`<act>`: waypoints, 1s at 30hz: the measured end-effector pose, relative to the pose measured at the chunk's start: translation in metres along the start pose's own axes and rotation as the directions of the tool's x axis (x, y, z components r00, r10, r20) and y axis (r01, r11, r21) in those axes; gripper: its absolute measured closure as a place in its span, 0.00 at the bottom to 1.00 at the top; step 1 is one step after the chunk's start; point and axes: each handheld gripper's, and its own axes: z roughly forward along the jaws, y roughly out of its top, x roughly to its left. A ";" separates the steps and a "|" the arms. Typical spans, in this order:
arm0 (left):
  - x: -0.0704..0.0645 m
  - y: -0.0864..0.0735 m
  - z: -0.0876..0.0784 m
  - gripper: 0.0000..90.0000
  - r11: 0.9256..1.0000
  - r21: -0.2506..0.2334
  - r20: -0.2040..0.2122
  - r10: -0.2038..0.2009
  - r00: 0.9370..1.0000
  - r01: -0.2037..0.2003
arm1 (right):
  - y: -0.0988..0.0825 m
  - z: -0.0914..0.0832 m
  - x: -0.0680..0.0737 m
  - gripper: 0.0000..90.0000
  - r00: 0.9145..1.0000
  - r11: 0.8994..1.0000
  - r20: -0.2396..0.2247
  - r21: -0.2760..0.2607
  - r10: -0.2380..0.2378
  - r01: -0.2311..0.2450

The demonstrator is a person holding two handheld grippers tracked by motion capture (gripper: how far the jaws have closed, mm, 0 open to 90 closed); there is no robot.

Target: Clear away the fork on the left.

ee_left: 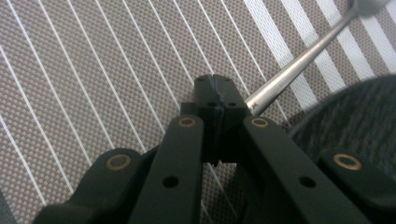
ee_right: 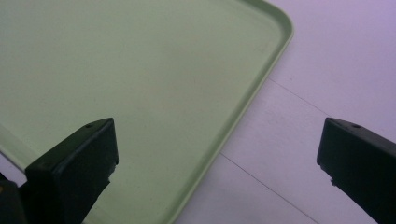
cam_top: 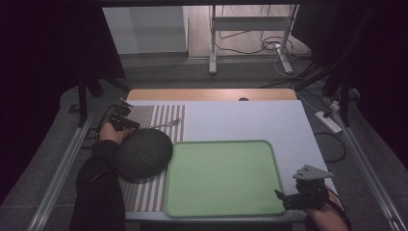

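Note:
My left gripper [cam_top: 131, 124] is at the far left, low over a striped placemat [cam_top: 159, 113], and its jaws meet with no gap in the left gripper view [ee_left: 215, 86]. A metal fork [cam_top: 168, 123] lies on the mat. The end of its handle [ee_left: 280, 81] rests against the outer side of the right jaw, not between the jaws. A dark, round woven object [cam_top: 143, 154] sits on the mat just beside this hand. My right gripper [cam_top: 285, 197] stands open at the near right corner of a green tray [cam_top: 221, 144], with nothing between its jaws [ee_right: 217, 158].
The green tray [ee_right: 140, 70] is bare and its rim runs under my right gripper. White tabletop [cam_top: 250, 118] lies behind and right of the tray. A wooden strip [cam_top: 211, 94] edges the table's far side. A power strip [cam_top: 328, 121] and cables lie on the floor.

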 end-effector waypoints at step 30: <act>-0.050 0.044 0.037 0.00 0.987 0.027 0.005 0.156 0.988 -0.156 | 0.000 0.000 0.000 0.00 1.000 1.000 -0.007 0.000 -0.006 0.006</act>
